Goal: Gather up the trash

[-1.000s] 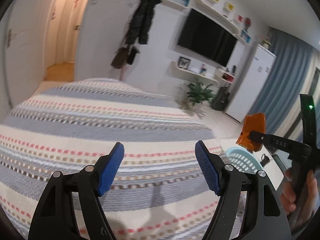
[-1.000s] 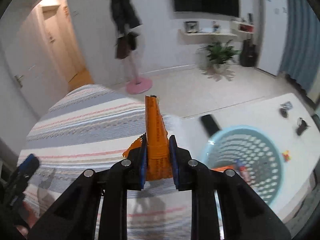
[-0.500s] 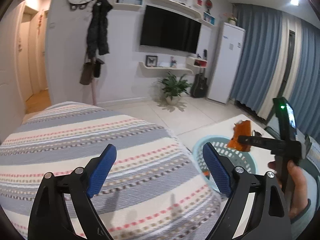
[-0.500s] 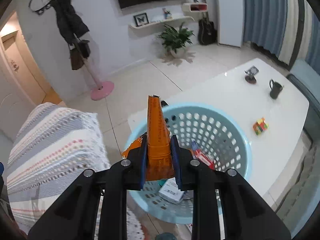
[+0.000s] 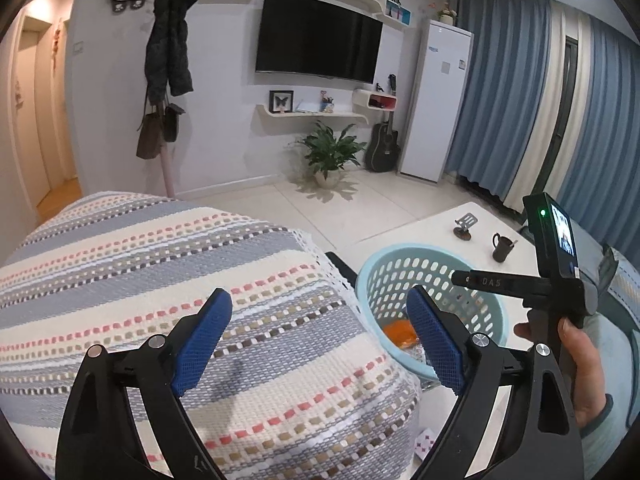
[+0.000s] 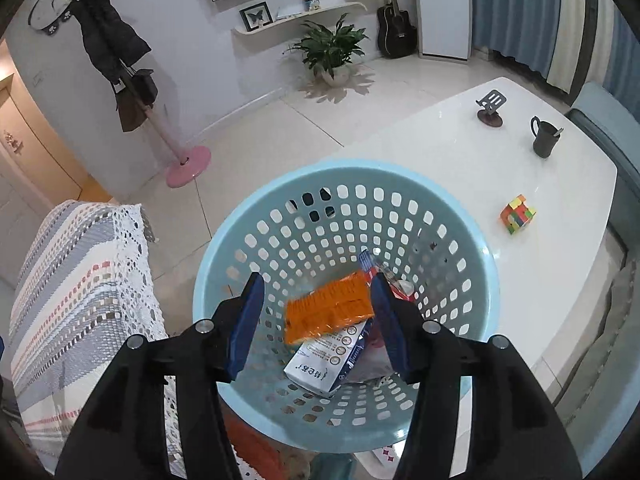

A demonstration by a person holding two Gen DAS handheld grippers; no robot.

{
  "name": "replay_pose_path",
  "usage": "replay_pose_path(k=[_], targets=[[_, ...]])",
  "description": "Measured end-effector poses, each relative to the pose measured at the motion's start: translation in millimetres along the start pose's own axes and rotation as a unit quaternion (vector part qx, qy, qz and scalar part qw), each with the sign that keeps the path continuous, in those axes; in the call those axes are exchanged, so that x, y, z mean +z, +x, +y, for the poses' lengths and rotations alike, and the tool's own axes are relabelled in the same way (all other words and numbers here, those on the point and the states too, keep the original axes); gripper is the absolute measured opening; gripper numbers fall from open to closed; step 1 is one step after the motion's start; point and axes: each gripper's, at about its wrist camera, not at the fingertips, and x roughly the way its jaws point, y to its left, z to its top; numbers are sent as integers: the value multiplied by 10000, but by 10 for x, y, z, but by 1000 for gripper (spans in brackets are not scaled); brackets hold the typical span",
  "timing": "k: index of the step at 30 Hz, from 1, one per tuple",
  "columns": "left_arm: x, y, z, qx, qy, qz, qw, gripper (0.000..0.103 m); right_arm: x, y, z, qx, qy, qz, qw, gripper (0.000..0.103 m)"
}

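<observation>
Right wrist | mug [image 6: 543,142], cube [image 6: 517,214] beside basket [image 6: 224,248]

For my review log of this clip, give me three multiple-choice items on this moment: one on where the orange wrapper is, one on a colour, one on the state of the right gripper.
1. Where is the orange wrapper?
A. On the striped cover
B. Inside the basket
C. On the white table beside the mug

2. What colour is the basket?
A. Light blue
B. Pink
C. Black

3. What is the right gripper doing?
A. Clamped on the wrapper
B. Open, nothing pressed between its pads
C. Shut on the basket rim

Answers:
1. B, the wrapper lies on a white carton within the perforated wall.
2. A, its rim and wall are pale blue in both views.
3. B, the jaws are opening and the blue pads stand clear of the wrapper below.
</observation>
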Motion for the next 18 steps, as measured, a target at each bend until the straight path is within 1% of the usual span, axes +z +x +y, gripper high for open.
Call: replay_pose_path(k=[2, 5, 7, 12, 13, 18], targets=[[-12, 22, -1, 17, -14, 13, 10000, 87, -7, -25, -14, 30, 12, -1, 10000, 52], [-9, 13, -52, 66, -1, -11, 10000, 87, -26, -144, -1, 121, -40, -132, 9998, 52], [-13, -10, -68, 97, 35, -68, 9999, 88, -42, -254, 38, 47, -143, -277, 9995, 52], [-40, -104, -90, 303, 98, -445, 9985, 94, -137, -597, 105, 124, -267, -792, 9964, 53], [-53, -107, -70, 303, 62, -460, 9985, 94, -165, -668, 119, 120, -295, -908, 9954, 55], [-88, -170, 40, 264, -235, -497, 9981, 94, -314, -1022, 243, -167, -510, -1582, 9859, 56]])
